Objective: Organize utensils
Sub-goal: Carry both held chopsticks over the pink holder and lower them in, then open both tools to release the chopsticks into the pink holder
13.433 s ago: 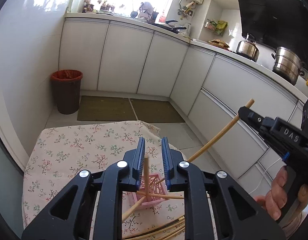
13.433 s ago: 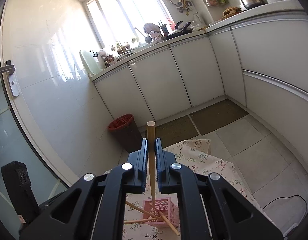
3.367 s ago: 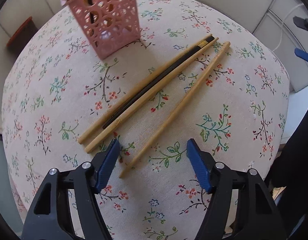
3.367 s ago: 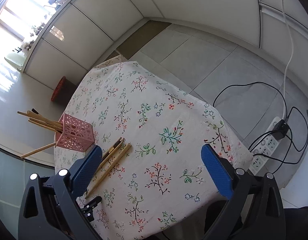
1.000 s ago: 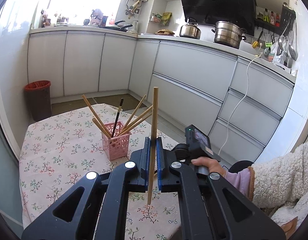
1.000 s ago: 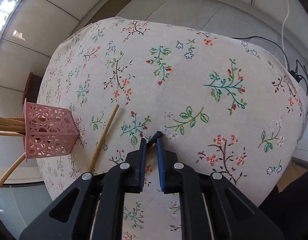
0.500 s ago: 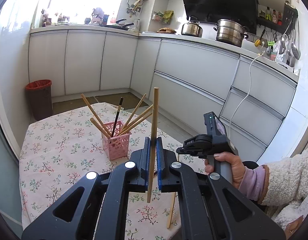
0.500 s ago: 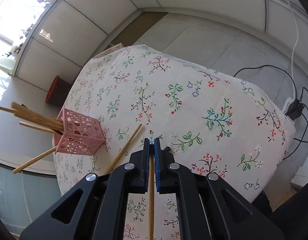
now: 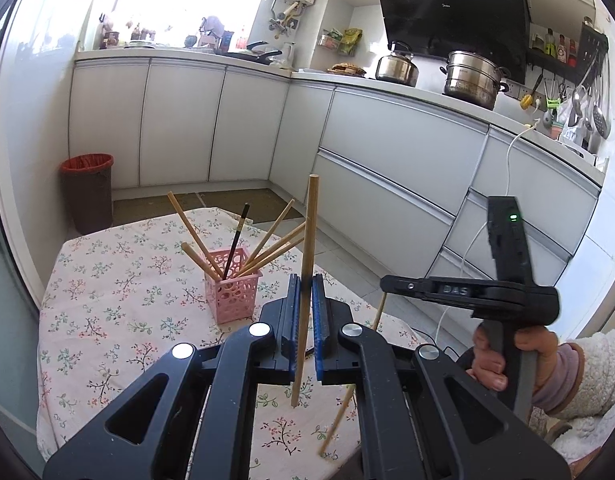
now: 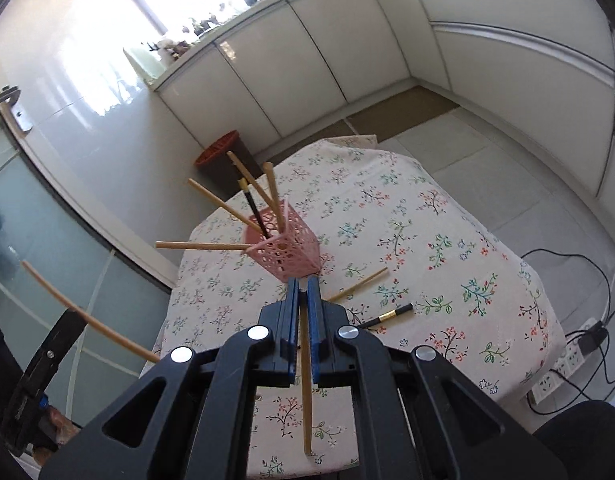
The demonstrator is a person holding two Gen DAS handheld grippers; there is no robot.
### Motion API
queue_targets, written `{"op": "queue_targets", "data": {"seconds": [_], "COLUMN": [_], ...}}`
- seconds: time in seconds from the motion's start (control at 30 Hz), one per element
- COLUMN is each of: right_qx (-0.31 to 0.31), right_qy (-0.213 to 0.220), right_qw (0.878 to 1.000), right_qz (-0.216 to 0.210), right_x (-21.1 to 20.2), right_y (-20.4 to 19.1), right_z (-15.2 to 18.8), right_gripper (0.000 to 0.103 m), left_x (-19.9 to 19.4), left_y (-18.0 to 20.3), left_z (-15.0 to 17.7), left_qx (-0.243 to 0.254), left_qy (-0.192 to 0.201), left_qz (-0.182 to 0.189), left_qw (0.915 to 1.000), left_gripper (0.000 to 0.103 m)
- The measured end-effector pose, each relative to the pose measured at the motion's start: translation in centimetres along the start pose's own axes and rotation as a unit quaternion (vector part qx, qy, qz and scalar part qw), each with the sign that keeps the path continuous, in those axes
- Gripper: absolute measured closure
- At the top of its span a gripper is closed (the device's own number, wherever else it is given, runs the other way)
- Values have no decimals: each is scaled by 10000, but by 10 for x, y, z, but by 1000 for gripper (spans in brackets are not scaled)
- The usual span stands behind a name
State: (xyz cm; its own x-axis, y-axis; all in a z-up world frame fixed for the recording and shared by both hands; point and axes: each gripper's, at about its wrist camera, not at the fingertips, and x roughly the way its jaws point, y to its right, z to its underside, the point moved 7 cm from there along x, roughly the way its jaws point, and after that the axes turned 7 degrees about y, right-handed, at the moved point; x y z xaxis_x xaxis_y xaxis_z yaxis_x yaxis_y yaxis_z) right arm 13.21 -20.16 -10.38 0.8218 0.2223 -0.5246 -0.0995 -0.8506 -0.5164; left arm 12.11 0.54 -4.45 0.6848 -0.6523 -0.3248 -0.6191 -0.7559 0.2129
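Bamboo is clamped in both of your tools at once: your left gripper (image 9: 303,300) has its jaws pressed shut on an upright chopstick (image 9: 306,264), gripped partway along the shaft so a long stretch rises above the pads and a shorter tail hangs below. Your right gripper (image 10: 302,300) likewise has its jaws closed on a second bamboo chopstick (image 10: 305,392), which runs back from the jaws toward the camera with its tip hanging over the floral tablecloth (image 10: 427,240). Held near vertical like that, each stick can likely drop end-first into the pink basket (image 9: 232,294) without catching its lattice wall. That basket stands on the cloth ahead of both tools and already carries several bamboo sticks and one dark one, all fanned outward, so the open space between them is probably tight. Two pieces are left lying flat near the right tool: a bamboo stick (image 10: 357,283) just beside the basket and a black chopstick (image 10: 385,316) with a gold band nearer the table's edge. From the left view your right tool sits well off to the side, which should keep the two loads from crossing on the way in.
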Motion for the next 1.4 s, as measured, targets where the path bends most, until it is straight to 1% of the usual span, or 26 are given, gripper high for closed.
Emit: {"op": "queue_targets", "data": {"seconds": [0.17, 0.3, 0.5, 0.63, 0.77, 0.97, 1.07, 1.2, 1.37, 1.4], "right_qx": [-141, -311, -597, -646, -715, -814, -866, -881, -905, -906], "right_qy": [84, 212, 567, 803, 1044, 1240, 1290, 1297, 1277, 1269], "right_qw": [9996, 9986, 9943, 9915, 9885, 9852, 9840, 9839, 9843, 9845], "right_qz": [-241, -373, -682, -799, -823, -858, -876, -853, -811, -800], "right_x": [-19, -34, -61, -71, -76, -69, -60, -43, -18, -13], "right_y": [-17, -33, -67, -82, -95, -107, -111, -110, -107, -107], "right_z": [-12, -30, -77, -112, -145, -182, -194, -204, -213, -213], "right_gripper": [98, 98, 98, 98, 98, 98, 98, 98, 98, 98], "left_x": [-2, -4, -4, -4, 0, 26, 47, 75, 106, 111], "left_y": [1, 4, -4, -9, -11, -26, -36, -52, -69, -72], "left_z": [-11, -28, -61, -83, -104, -132, -138, -135, -117, -113], "left_qx": [-57, -10, -97, -161, -179, -213, -343, -502, -515, -557], "left_qy": [24, 87, 278, 447, 608, 794, 809, 750, 569, 510], "left_qz": [-185, -354, -648, -795, -924, -1346, -1440, -1648, -1945, -1946], "left_qw": [9998, 9993, 9975, 9957, 9937, 9875, 9857, 9822, 9779, 9780], "left_gripper": [98, 98, 98, 98, 98, 98, 98, 98, 97, 97]}}
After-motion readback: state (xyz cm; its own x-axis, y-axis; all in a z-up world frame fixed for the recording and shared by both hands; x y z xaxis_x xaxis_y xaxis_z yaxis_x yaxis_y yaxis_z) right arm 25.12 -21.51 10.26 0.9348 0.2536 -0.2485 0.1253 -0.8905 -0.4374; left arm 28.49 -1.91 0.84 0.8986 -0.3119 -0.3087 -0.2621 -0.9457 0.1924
